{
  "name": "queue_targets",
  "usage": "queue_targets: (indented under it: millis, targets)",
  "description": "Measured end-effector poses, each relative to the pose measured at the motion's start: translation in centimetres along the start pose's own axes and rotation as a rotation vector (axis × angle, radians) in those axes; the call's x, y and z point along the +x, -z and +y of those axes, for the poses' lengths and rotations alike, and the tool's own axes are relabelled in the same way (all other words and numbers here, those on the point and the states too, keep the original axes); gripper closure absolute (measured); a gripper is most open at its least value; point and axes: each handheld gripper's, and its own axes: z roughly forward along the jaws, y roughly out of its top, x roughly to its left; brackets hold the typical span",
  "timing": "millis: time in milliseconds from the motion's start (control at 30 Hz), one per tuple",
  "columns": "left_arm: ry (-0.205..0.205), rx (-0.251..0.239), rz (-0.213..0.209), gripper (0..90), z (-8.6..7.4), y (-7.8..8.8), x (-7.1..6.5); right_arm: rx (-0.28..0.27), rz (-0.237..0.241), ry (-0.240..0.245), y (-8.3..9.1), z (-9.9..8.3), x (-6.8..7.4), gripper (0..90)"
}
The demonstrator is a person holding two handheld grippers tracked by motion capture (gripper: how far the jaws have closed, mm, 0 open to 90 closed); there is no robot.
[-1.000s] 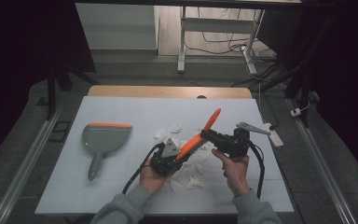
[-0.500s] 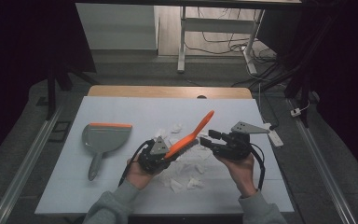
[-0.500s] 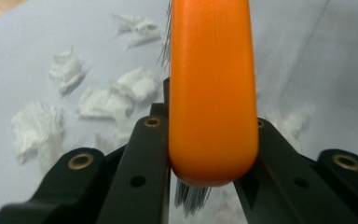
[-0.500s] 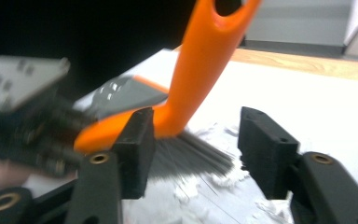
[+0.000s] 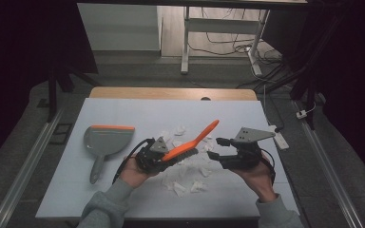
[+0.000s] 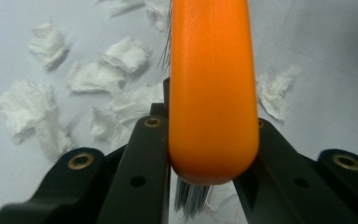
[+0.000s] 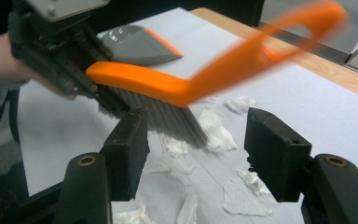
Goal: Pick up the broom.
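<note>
Orange brush (image 5: 190, 143), clamped at its head end in the left claw (image 5: 164, 156), hangs over scattered white paper scraps (image 5: 190, 173) on the tabletop (image 5: 123, 114). Right claw (image 5: 221, 151) gapes wide, empty. Grey dustpan (image 5: 105, 141) lies apart; sweeping appears unstarted. Blur obscures the brush handle in the right gripper view.

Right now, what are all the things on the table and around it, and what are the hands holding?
Brush: one, orange with grey bristles, held above the paper scraps.
Dustpan: one, grey with orange edge, on the table's left side.
Paper scraps: many, white, scattered mid-table.
Table: one, pale top, wooden far edge.
White desk frame: one, on the floor behind the table.
Cables: several, dark, on the far floor.
Left gripper: one, black, jaws shut on the brush.
Right gripper: one, black, jaws open beside the brush.
</note>
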Motion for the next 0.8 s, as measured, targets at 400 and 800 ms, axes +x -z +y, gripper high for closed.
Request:
queue_targets:
  millis: [400,800]
  targets:
    - [-0.091,0.109,-0.041,79.8,1.1,-1.3,-1.1,0.092,0.015,0.127,-1.4,0.7,1.8,39.1]
    - [-0.222,0.146,-0.016,79.9,2.8,-1.5,-3.2,0.257,0.05,0.251,-3.3,0.5,2.4,39.2]
